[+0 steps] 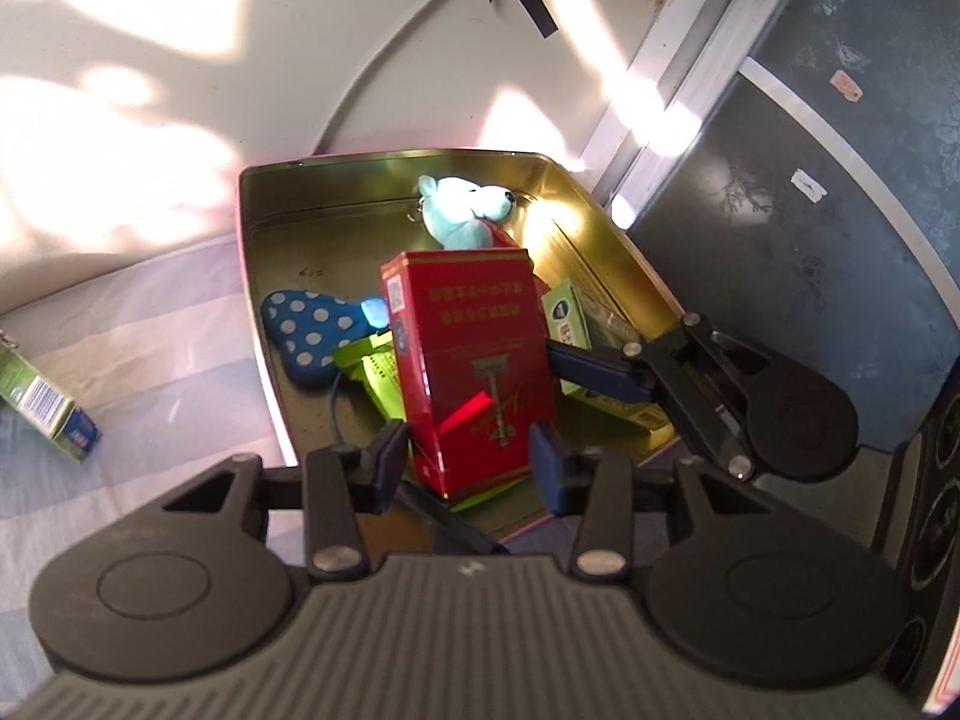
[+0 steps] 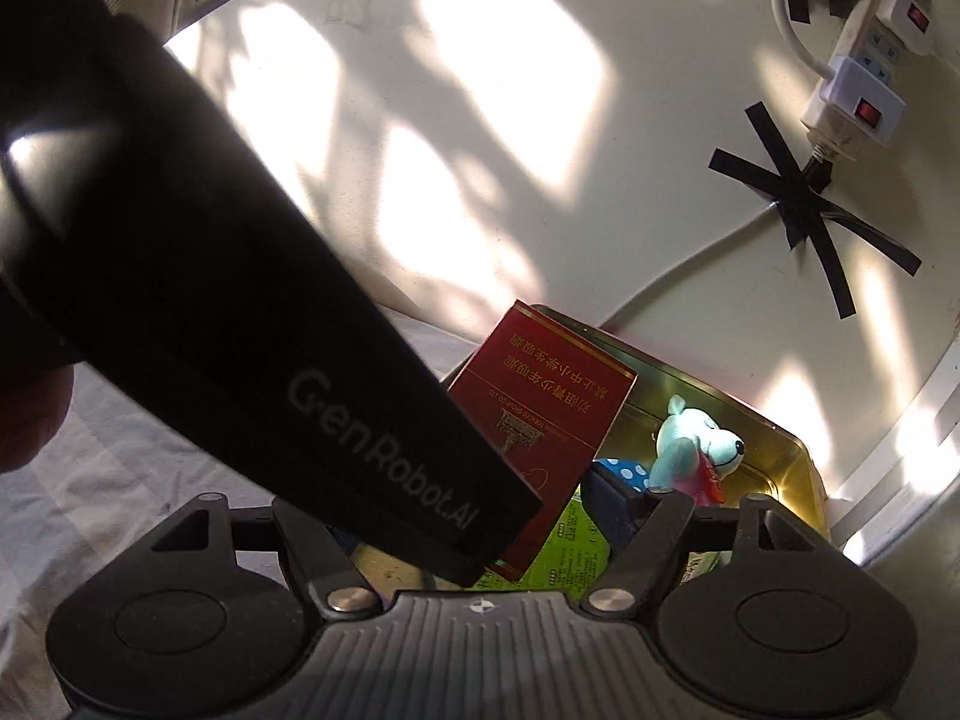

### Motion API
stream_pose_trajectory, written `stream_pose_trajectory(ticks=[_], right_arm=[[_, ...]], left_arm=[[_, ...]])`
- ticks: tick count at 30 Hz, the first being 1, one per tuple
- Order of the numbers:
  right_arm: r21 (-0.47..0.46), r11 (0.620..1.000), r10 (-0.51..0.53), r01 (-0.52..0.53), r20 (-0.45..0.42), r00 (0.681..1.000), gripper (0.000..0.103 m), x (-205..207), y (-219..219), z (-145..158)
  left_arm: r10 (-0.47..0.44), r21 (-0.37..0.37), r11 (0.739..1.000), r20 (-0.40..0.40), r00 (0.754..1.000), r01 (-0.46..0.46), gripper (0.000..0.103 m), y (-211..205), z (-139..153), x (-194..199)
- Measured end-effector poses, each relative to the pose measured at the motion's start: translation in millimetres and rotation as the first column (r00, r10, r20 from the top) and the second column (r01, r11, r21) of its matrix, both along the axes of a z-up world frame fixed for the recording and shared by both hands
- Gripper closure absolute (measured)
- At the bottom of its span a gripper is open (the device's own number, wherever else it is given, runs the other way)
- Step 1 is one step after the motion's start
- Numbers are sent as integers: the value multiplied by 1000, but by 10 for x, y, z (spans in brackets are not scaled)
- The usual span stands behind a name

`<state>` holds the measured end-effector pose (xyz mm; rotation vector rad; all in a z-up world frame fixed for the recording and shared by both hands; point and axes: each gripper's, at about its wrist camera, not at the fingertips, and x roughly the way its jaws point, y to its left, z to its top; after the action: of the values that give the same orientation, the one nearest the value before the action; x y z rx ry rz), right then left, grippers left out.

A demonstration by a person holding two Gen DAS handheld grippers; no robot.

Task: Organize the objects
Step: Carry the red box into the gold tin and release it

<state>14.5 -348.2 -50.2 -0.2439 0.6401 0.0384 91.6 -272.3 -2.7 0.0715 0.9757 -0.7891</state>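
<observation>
A red box point(image 1: 474, 372) stands tilted over the gold tin point(image 1: 312, 192), between the pads of my left gripper point(image 1: 465, 462), which is shut on its lower end. In the tin lie a light blue plush bear point(image 1: 471, 210), a blue polka-dot pouch point(image 1: 309, 330), a bright green packet point(image 1: 375, 375) and a green-white box point(image 1: 591, 318). My right gripper point(image 1: 600, 369) reaches in from the right with one blue finger against the red box's side. In the right wrist view the red box point(image 2: 540, 426), the bear point(image 2: 696, 444) and the tin point(image 2: 798, 480) show; the left gripper's body hides my left finger.
A green and blue carton point(image 1: 45, 399) lies on the striped cloth at the left. A dark cabinet panel point(image 1: 810, 210) stands to the right of the tin. A white power strip point(image 2: 858, 66) and black tape crosses point(image 2: 810, 216) are on the pale surface behind.
</observation>
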Motion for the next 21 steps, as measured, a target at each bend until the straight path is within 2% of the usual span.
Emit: stream_pose_trajectory(ticks=[5,12,17,19,21], right_arm=[[27,999,-36,36,-15,999,31,207,-380,-115],[67,996,-60,61,-23,998,32,544,-726,-247],[61,990,-123,127,-68,990,31,795,-837,-384],[92,985,-138,145,-72,988,31,796,-879,-403],[124,979,-152,160,-74,986,31,754,-903,-408]], left_arm=[[-4,33,999,-7,1000,5,58,-381,-81,211],[7,67,998,-12,1000,-6,58,-691,-182,559],[52,138,989,31,998,-56,53,-775,-274,725],[77,153,985,35,996,-81,48,-747,-301,753],[98,159,982,34,995,-102,47,-713,-330,780]])
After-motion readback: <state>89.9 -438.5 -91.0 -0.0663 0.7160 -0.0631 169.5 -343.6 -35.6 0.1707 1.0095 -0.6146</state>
